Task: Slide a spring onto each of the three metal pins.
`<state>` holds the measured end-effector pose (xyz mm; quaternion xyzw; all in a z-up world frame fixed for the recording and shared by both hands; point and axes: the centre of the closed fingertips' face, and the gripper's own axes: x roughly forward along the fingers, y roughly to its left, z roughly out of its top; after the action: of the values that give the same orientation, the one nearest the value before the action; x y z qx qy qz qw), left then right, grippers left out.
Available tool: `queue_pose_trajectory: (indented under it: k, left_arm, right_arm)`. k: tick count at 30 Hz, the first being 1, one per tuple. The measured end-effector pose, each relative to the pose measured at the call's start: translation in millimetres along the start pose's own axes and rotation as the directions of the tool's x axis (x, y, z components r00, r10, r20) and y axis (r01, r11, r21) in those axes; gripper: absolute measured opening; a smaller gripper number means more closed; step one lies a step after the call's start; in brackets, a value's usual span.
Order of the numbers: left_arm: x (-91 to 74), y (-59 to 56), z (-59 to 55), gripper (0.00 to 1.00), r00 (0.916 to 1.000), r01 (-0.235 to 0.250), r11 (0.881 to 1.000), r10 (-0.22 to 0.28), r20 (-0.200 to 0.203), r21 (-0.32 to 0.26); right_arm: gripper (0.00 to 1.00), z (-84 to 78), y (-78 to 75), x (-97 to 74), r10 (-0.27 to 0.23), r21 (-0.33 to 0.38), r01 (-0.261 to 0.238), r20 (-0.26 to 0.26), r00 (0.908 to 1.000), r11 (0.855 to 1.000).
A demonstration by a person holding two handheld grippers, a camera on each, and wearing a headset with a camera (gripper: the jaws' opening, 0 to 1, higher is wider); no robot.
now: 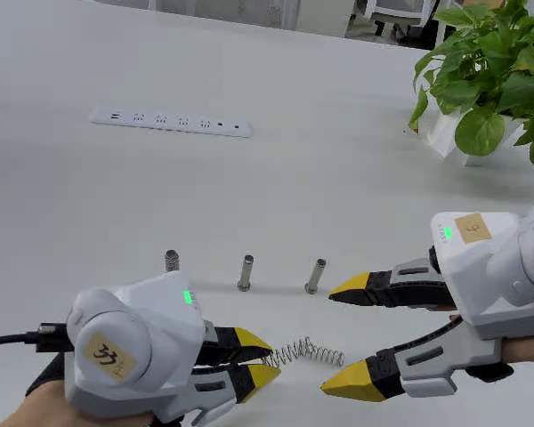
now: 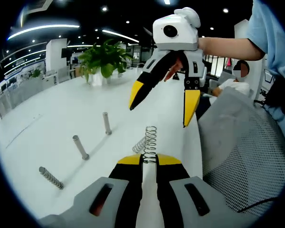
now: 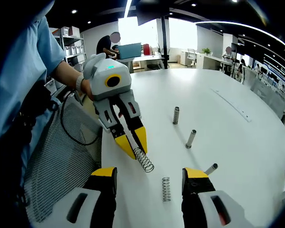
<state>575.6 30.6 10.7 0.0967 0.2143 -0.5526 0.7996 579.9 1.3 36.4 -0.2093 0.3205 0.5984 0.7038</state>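
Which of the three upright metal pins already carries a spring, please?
The leftmost metal pin in the head view; the middle pin and right pin stand bare.

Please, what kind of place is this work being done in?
Most likely an open-plan office rather than a workshop: a large white table carries a power strip and a potted plant, and further desks stand behind it, with a person at one.

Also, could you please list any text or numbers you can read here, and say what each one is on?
"33": handwritten on the tan sticker on the left gripper, seen in the head view.
The other tan sticker, on the right gripper: a handwritten mark, too blurred to read.
The power strip: no legible markings.
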Motion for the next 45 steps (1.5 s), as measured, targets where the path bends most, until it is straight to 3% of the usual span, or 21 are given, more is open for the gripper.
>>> queue_pose_trajectory:
  k: [5,10,22,33,45]
  left_arm:
    - [-0.5,-5.6,4.5,0.06,0.9995,0.026,1.000,-0.027,0.017,0.008]
    - [-0.4,-12.6,5.7,0.06,0.9981,0.057,0.998,-0.058,0.023,0.023]
    - [-2.6,-17.5,8.1,0.06,0.9958,0.083,0.996,-0.084,0.035,0.038]
    - [-3.3,-19.0,6.7,0.06,0.9951,0.091,0.995,-0.092,0.035,0.049]
    - [-2.0,-19.9,4.9,0.06,0.9958,0.085,0.996,-0.086,0.032,0.038]
  right_arm:
    - [0.44,0.3,5.2,2.6,0.048,0.016,-0.048,0.002,0.9989,0.999]
    - [0.30,-0.9,12.0,4.1,0.102,0.018,-0.102,-0.013,0.9947,0.995]
    - [0.12,-5.8,19.2,4.8,0.161,0.010,-0.160,-0.044,0.9860,0.987]
    - [0.06,-8.5,23.0,6.5,0.180,-0.001,-0.180,-0.060,0.9819,0.984]
    - [0.06,-3.1,26.1,4.1,0.161,-0.040,-0.164,-0.058,0.9852,0.986]
